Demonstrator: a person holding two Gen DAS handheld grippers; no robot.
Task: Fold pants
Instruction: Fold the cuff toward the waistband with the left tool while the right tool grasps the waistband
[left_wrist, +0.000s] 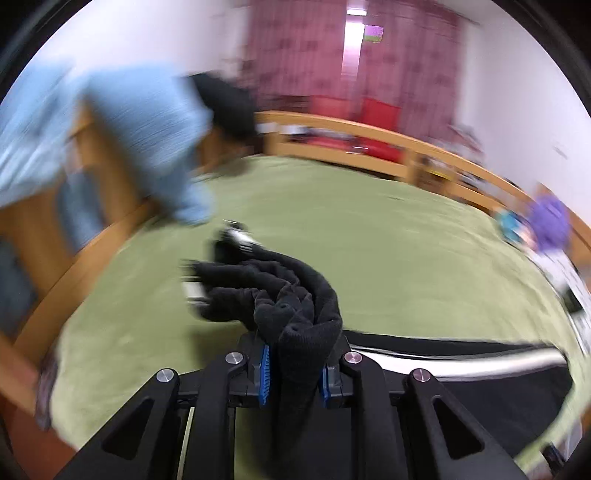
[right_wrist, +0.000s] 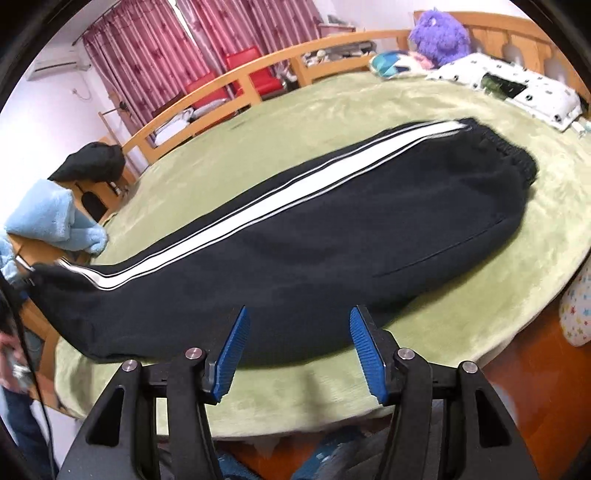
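Observation:
Black pants (right_wrist: 332, 229) with white side stripes lie lengthwise on the green bed cover (right_wrist: 332, 110), waistband at the far right, leg cuffs at the left. My left gripper (left_wrist: 293, 373) is shut on the bunched black cuff end of the pants (left_wrist: 288, 306) and holds it lifted above the bed; the view is blurred. My right gripper (right_wrist: 299, 354) is open and empty, just above the near edge of the pants at mid-length.
A wooden bed frame (right_wrist: 221, 85) rings the bed. A light blue garment (right_wrist: 55, 218) and a black one (right_wrist: 92, 162) hang on the left footboard. A purple plush toy (right_wrist: 439, 35) and a spotted pillow (right_wrist: 517, 85) lie at the far right. Red curtains hang behind.

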